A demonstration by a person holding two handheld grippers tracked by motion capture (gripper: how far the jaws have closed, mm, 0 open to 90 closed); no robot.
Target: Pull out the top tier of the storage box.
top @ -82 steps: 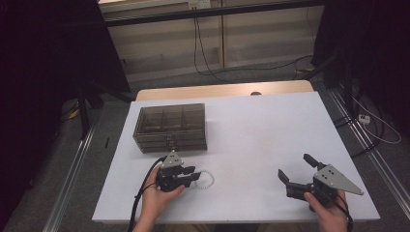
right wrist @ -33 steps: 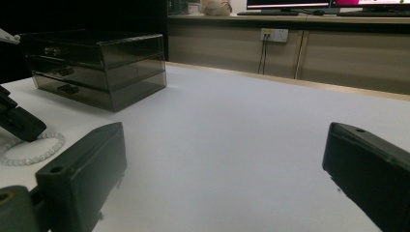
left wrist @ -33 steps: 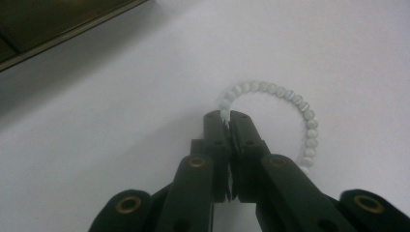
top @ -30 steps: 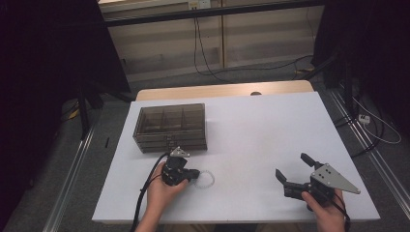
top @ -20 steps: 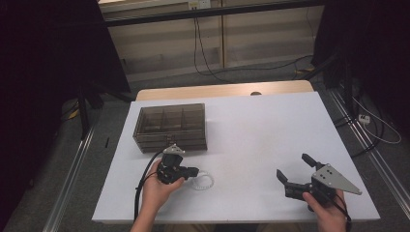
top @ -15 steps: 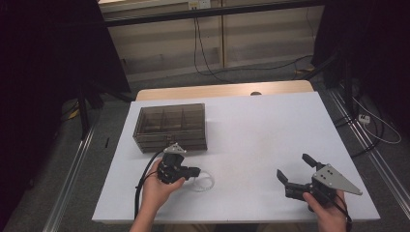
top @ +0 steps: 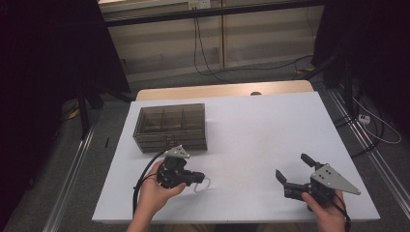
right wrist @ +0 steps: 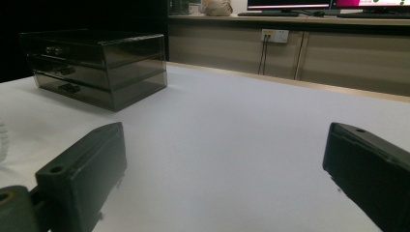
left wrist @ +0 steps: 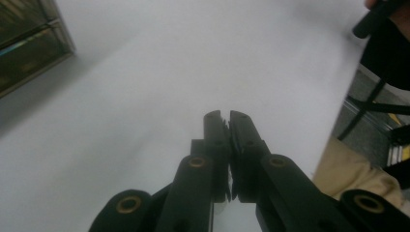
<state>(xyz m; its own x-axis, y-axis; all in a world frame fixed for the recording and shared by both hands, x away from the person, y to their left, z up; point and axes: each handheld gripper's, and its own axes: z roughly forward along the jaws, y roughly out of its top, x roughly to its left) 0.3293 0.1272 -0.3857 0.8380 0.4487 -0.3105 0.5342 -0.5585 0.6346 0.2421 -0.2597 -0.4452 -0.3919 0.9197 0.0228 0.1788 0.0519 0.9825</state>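
1. Smoky translucent plastic drawer box [top: 170, 126] sits toward the far left of the white table [top: 261, 130]; I use it as my landmark.
2. My left gripper [top: 199, 178] is just in front of the box's near face, held low over the table, with its jaws pressed together.
3. At its tip lies a small white looped hook-like piece [top: 203, 185], resting on the table near the box's front right corner. Whether the jaws actually pinch it, I cannot tell.
4. My right gripper [top: 293, 171] is well apart from the box, off to its right and nearer to me, with its jaws spread wide and nothing between them.
5. From the right gripper view, the box [right wrist: 94, 65] shows three stacked drawers.
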